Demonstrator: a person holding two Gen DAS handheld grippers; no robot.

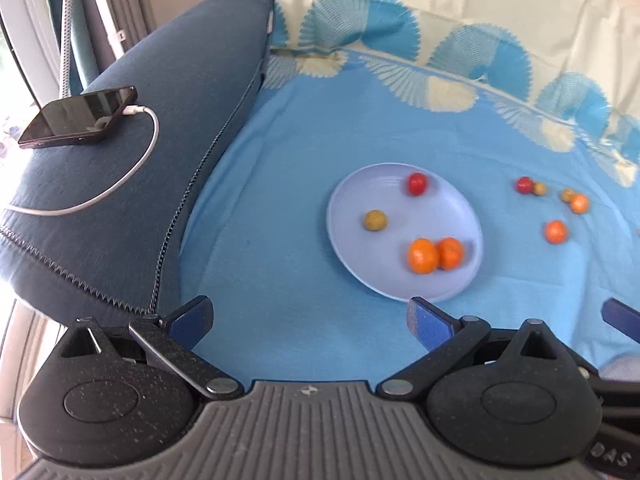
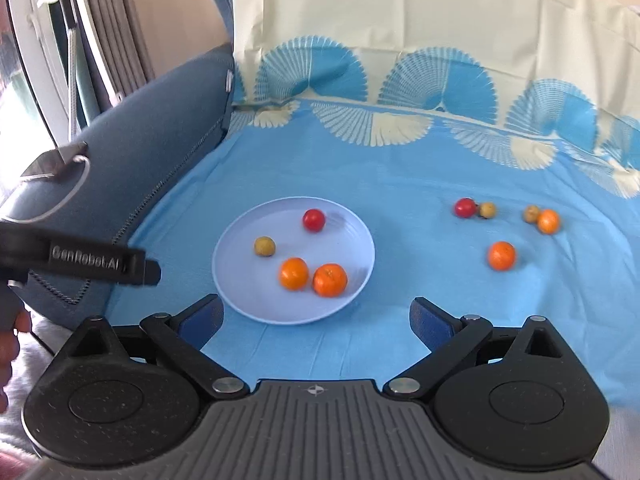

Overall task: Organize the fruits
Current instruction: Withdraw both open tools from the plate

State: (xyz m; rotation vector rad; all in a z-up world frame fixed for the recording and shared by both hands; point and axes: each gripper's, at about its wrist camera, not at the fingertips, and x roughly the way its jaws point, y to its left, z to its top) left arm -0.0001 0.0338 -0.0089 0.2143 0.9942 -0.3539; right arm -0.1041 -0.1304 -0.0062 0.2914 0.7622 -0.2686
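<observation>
My left gripper (image 1: 310, 322) stands wide apart and holds nothing. My right gripper (image 2: 318, 320) is likewise spread wide and empty. Both hang above the blue cloth (image 2: 360, 184), clear of everything.

The plate (image 2: 240, 280) is my landmark. It lies just ahead of both pairs of fingers, its near rim between the right gripper's fingertips, and beside the left gripper's right fingertip. On the plate: two oranges (image 2: 294, 273) touching side by side at the near part, a yellow-green fruit (image 2: 264, 247) to the left, a red fruit (image 2: 313, 220) at the far side.

Right of the plate, well apart, five fruits lie on the cloth: a loose orange (image 2: 501, 255) nearest, a red and yellowish pair (image 2: 465, 207) behind it, a yellowish and orange pair (image 2: 547, 221) farthest right.

Left of the plate, a phone (image 1: 78, 117) with its cable rests on the dark armrest (image 1: 152, 184).
</observation>
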